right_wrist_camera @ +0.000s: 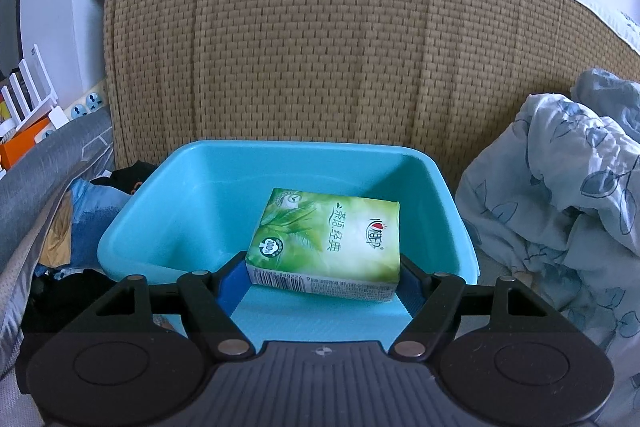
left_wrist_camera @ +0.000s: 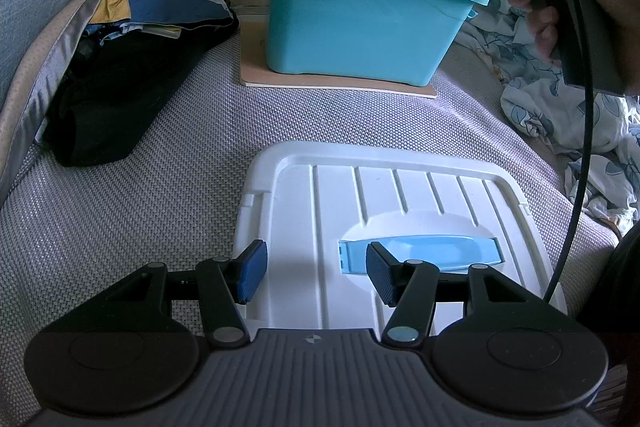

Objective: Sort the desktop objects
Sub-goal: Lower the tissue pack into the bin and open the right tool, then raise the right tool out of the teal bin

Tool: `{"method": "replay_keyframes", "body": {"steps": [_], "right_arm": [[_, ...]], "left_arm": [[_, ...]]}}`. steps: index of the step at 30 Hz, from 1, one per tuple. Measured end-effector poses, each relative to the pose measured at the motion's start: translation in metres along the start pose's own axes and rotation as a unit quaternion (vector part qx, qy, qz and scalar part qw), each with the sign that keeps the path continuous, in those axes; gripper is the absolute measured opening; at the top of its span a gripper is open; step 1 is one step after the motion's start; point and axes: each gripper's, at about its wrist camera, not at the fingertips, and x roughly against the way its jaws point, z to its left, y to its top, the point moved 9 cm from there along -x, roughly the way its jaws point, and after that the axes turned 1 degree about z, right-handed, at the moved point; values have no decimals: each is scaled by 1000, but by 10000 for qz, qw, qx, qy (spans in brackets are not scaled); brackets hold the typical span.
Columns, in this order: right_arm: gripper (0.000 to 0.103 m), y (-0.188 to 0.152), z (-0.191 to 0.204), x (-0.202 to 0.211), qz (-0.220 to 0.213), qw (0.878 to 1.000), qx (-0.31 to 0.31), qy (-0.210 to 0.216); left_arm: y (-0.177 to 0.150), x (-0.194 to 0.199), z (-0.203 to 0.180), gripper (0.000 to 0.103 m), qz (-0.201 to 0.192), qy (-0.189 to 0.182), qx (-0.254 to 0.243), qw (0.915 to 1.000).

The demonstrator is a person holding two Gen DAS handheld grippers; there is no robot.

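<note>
Teal bin (right_wrist_camera: 192, 211) sits on a board on grey woven bedding, a rattan headboard (right_wrist_camera: 320, 67) behind. White lid (left_wrist_camera: 400, 195) lies under my left gripper (left_wrist_camera: 316, 271), its jaws wide and empty. My right gripper (right_wrist_camera: 324, 275) grips the green tissue pack (right_wrist_camera: 328, 239) by its sides above the bin's near rim, the pack's length pointing ahead into the bin.

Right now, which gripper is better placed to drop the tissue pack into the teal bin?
Right. The right gripper already grips the tissue pack above the teal bin; the left gripper hovers open over the white lid.
</note>
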Motion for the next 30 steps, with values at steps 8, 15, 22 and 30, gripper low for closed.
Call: {"method": "replay_keyframes", "body": {"steps": [8, 15, 22, 30], "right_arm": [[77, -1, -1, -1, 5, 10000, -47, 18], [77, -2, -2, -1, -9, 9999, -110, 35], [77, -3, -2, -1, -9, 9999, -134, 43], [77, -2, -3, 4, -11, 10000, -50, -20]], "left_arm": [[0, 1, 1, 59, -1, 1, -10, 10000], [0, 1, 1, 59, -1, 2, -11, 10000], [0, 1, 1, 60, -3, -16, -17, 10000], [3, 3, 3, 60, -36, -7, -8, 10000]]}}
